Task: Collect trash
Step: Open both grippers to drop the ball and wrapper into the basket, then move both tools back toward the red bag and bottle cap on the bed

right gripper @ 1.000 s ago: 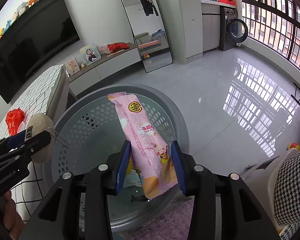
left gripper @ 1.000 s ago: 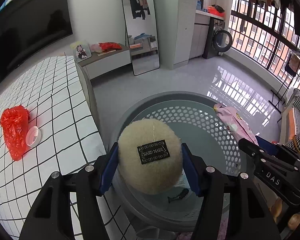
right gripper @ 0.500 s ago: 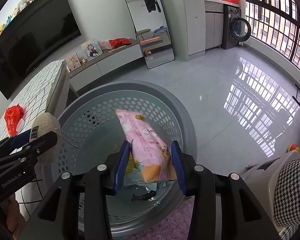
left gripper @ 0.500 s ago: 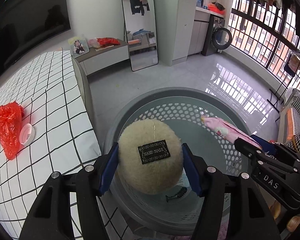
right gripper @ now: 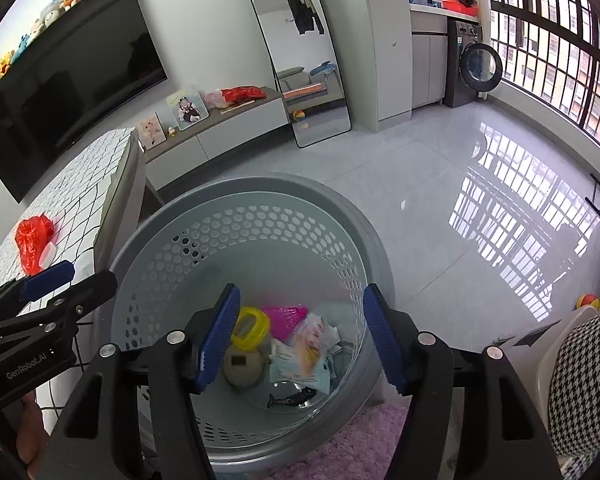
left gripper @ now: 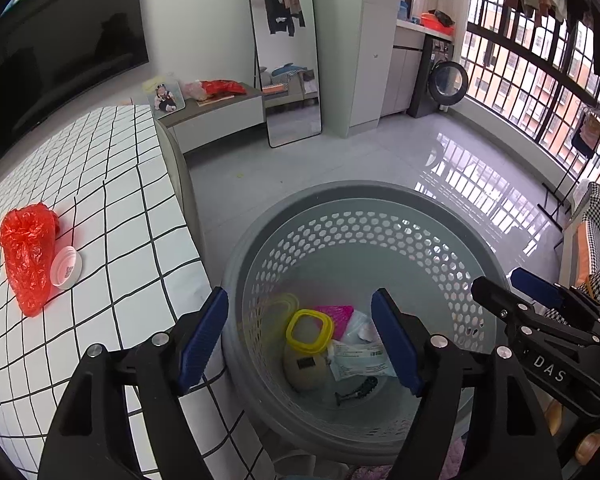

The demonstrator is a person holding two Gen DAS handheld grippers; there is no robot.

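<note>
Grey basket [left gripper: 476, 240] rim ringing trash; left gripper [left gripper: 300, 336], right gripper [right gripper: 298, 340] above — jaws wide, empty.

My right hand-held gripper [left gripper: 540, 292] reads "DAS" on its black body; beside the basket [right gripper: 340, 208], my left hand-held gripper [right gripper: 60, 280] reads "GenRobot.AI".

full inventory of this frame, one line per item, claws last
basket: 1, grey, on floor beside table
fluffy ball: 1, cream, basket bottom
yellow ring: 1, yellow, on the ball
pink wrapper: 1, pink, basket bottom
white packet: 1, white, basket bottom
magenta piece: 1, magenta, behind the wrapper
dark clip: 1, black, basket bottom
table: 1, white checked cloth
red bag: 1, red, on table
cap: 1, white, touching the bag
left claw: open, empty, over basket
right claw: open, empty, over basket
</note>
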